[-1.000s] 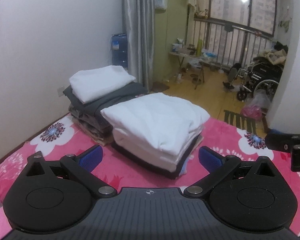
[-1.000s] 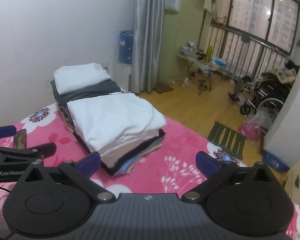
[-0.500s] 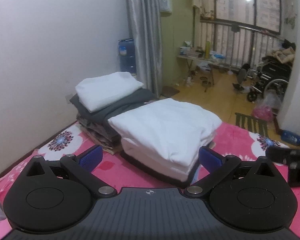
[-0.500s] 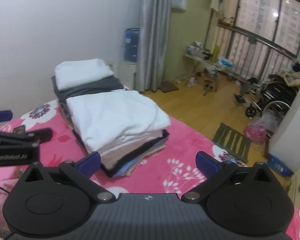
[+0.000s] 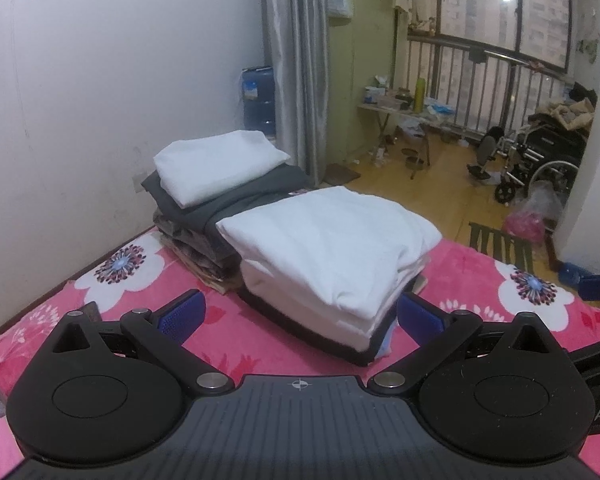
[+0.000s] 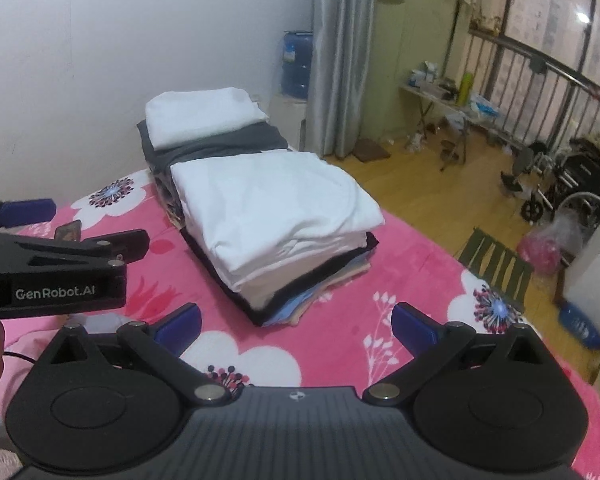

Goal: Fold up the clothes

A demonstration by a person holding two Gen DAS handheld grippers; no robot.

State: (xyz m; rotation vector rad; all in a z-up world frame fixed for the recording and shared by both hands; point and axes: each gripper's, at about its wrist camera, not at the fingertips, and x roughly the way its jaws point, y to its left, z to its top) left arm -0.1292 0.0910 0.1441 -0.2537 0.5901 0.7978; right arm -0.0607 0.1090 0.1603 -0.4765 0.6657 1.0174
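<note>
Two stacks of folded clothes sit on a pink floral blanket (image 5: 260,340). The near stack (image 5: 328,256) has a white garment on top, also in the right wrist view (image 6: 268,212). The far stack (image 5: 216,168) by the wall has a white piece on grey ones and shows in the right wrist view too (image 6: 200,116). My left gripper (image 5: 300,316) is open and empty, just short of the near stack. My right gripper (image 6: 296,322) is open and empty, a little before the stack. The left gripper's body shows in the right wrist view (image 6: 60,272).
A white wall (image 5: 100,80) runs along the bed's far side. Beyond the bed are a grey curtain (image 5: 296,60), a blue water bottle (image 5: 258,96), a cluttered folding table (image 5: 400,104), a wheelchair (image 5: 540,160) and wooden floor. A small dark object (image 6: 69,232) lies on the blanket.
Both grippers have moved closer to the near stack and tilted slightly; the stacks look larger. Both stay open and empty. The clothes have not moved.
</note>
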